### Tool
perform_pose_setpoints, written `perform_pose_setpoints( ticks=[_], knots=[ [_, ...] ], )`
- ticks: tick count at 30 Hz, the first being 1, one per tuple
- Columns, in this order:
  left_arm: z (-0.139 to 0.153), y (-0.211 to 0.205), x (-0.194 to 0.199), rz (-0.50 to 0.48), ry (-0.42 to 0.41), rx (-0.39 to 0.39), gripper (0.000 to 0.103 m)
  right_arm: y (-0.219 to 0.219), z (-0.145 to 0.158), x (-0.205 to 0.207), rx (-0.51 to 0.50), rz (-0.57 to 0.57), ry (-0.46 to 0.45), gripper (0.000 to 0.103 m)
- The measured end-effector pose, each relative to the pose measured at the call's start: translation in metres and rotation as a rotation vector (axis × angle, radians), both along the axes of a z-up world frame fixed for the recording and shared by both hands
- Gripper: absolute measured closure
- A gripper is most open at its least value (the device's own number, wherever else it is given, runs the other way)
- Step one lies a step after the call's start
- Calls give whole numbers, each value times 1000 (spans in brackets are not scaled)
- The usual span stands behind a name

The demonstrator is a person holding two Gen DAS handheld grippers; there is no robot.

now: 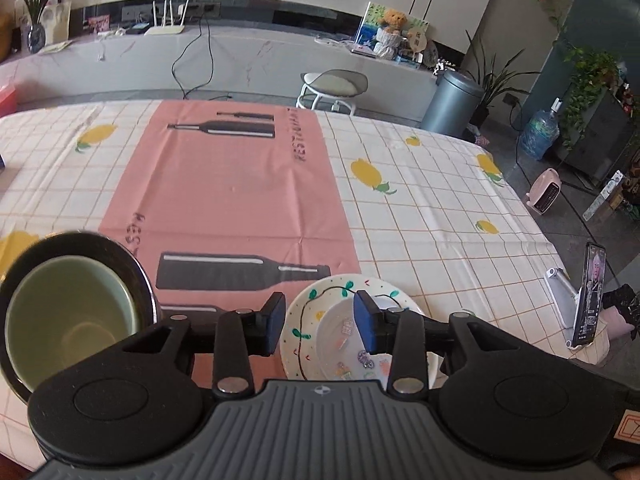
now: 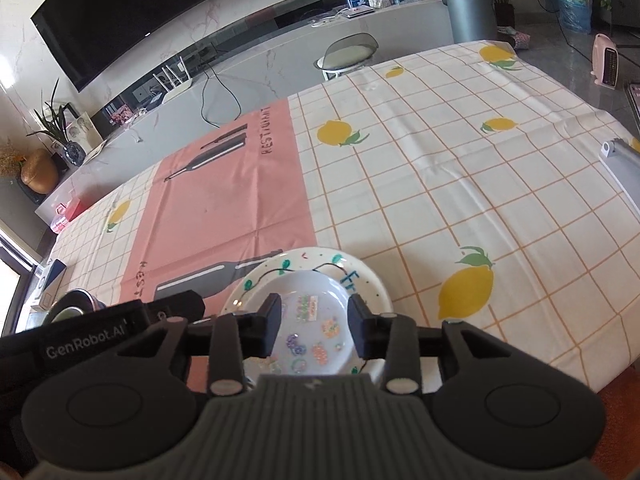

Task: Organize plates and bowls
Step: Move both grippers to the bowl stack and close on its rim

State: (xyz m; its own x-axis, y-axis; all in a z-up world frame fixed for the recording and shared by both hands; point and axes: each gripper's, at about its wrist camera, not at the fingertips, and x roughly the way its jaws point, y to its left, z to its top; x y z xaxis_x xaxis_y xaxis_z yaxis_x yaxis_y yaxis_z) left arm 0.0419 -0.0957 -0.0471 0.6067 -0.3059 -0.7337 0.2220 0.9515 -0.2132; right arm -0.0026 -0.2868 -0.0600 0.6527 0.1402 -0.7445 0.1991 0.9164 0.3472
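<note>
A small white stickered dish (image 1: 346, 344) sits stacked on a larger white plate with painted green leaves (image 1: 316, 300) near the table's front edge; both show in the right wrist view, dish (image 2: 312, 320) on plate (image 2: 360, 276). At the left, a pale green bowl (image 1: 68, 316) is nested inside a dark metal bowl (image 1: 120, 252). My left gripper (image 1: 320, 324) is open and empty above the plates. My right gripper (image 2: 314, 328) is open and empty, hovering over the small dish. The nested bowls appear at the left edge in the right wrist view (image 2: 76, 304).
The table wears a checked lemon tablecloth (image 1: 420, 200) with a pink bottle-print panel (image 1: 228, 184). A phone on a stand (image 1: 588, 296) stands at the right edge. A stool (image 1: 334, 84) and a bin (image 1: 452, 100) lie beyond the far edge.
</note>
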Motion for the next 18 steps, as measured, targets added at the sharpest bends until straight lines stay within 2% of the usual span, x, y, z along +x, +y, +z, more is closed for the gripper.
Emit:
perform_pose_setpoints(
  ticks=[4, 9, 15, 18],
  knots=[
    [20, 19, -2, -13, -35, 18, 54, 12, 15, 0, 15, 34, -21, 58],
    [38, 51, -6, 16, -72, 24, 40, 32, 28, 3, 35, 91, -32, 48],
    [48, 93, -9, 55, -82, 20, 20, 61, 30, 7, 73, 164, -14, 34],
    [48, 113, -12, 84, -83, 26, 17, 73, 27, 11, 87, 191, 11, 28]
  ],
)
